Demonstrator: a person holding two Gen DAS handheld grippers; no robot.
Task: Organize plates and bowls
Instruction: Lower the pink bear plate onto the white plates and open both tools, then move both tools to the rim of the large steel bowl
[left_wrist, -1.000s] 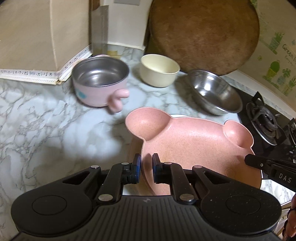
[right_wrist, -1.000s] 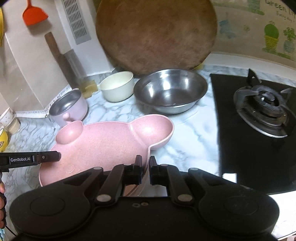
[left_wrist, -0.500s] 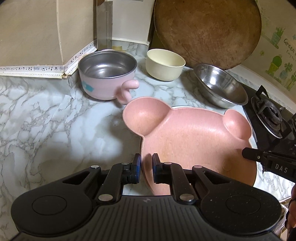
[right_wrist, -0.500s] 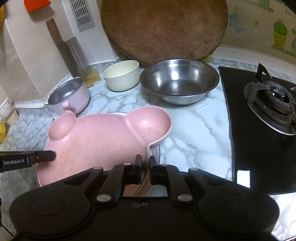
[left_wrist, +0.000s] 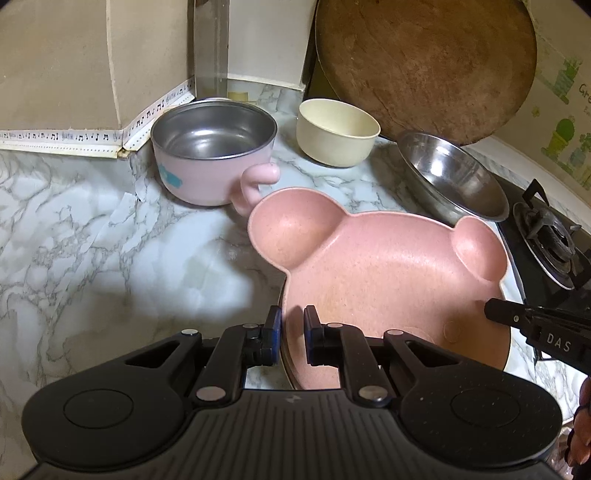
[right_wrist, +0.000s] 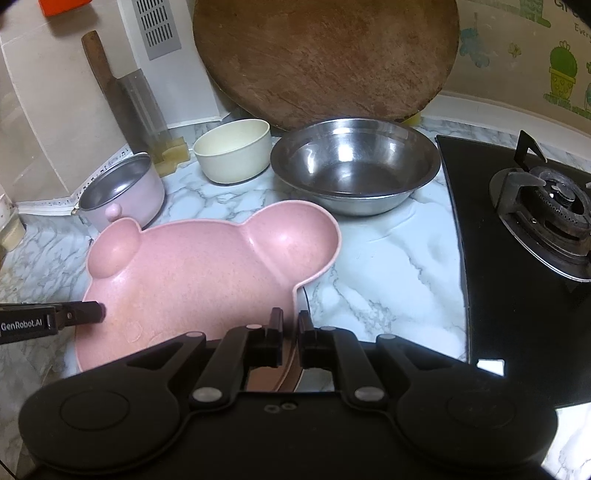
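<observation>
A pink bear-shaped plate sits in front of both grippers, resting on other plates whose rims show under it. My left gripper is shut on its left rim. My right gripper is shut on its right rim. A pink steel-lined bowl with a knob handle, a cream bowl and a wide steel bowl stand behind the plate.
A round wooden board leans on the back wall. A cleaver stands at the back left. A black gas hob with a burner lies to the right. Marble counter lies to the left.
Both grippers have carried the pink plate forward, nearer the bowls, and the plate sits lower over the plates beneath. Both stay shut on its rims.
</observation>
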